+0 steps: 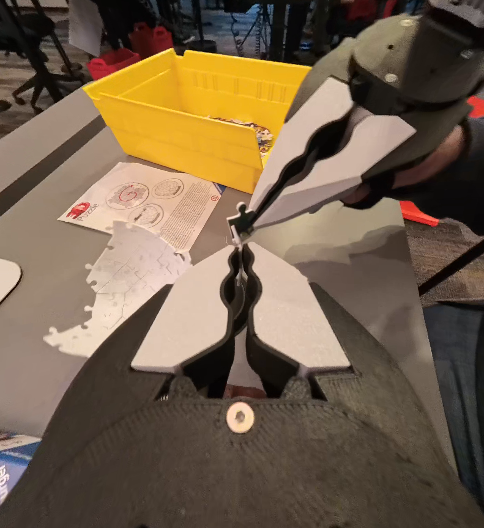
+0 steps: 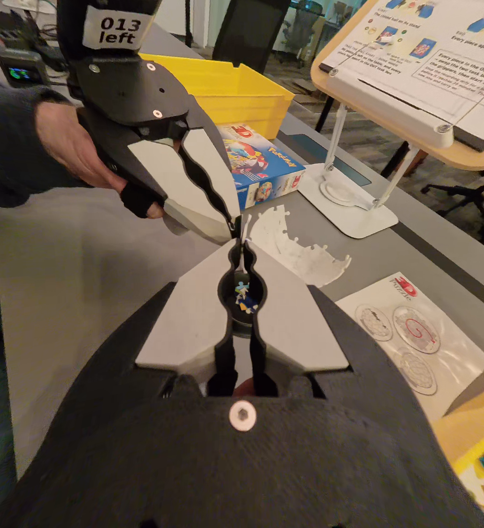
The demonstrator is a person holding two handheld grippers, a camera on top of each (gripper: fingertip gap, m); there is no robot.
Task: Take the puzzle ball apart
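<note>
- The rest of the puzzle ball, a curved white shell fragment (image 1: pixel 126 285), lies inside-up on the surface (image 1: pixel 35 328), left of both claws. Nothing holds it, so keep the pull clear of it.
- The yellow bin (image 1: pixel 177 120) sits behind it, with loose pieces in its right corner. It looks like the place for freed pieces, and it is well apart from the work, so finish the separation before carrying anything there.
- The left claw (image 1: pixel 239 248) is pressed together on a thin white piece (image 1: pixel 238 268) seen edge-on, held up above the surface. Its job is probably to anchor, so keep it steady and squeezed.
- Touching that piece from above is a second piece (image 1: pixel 239 218), dark on the face shown, with a knob sticking up. The two appear to be interlocked, though the joint itself is too small to make out.
- The right claw (image 1: pixel 249 225) comes in from the upper right and pinches the second piece at its tips. The grip is shallow, so a slip is likely.
- A gentle peel or twist across the joint should release the tab better than a straight tug.
</note>
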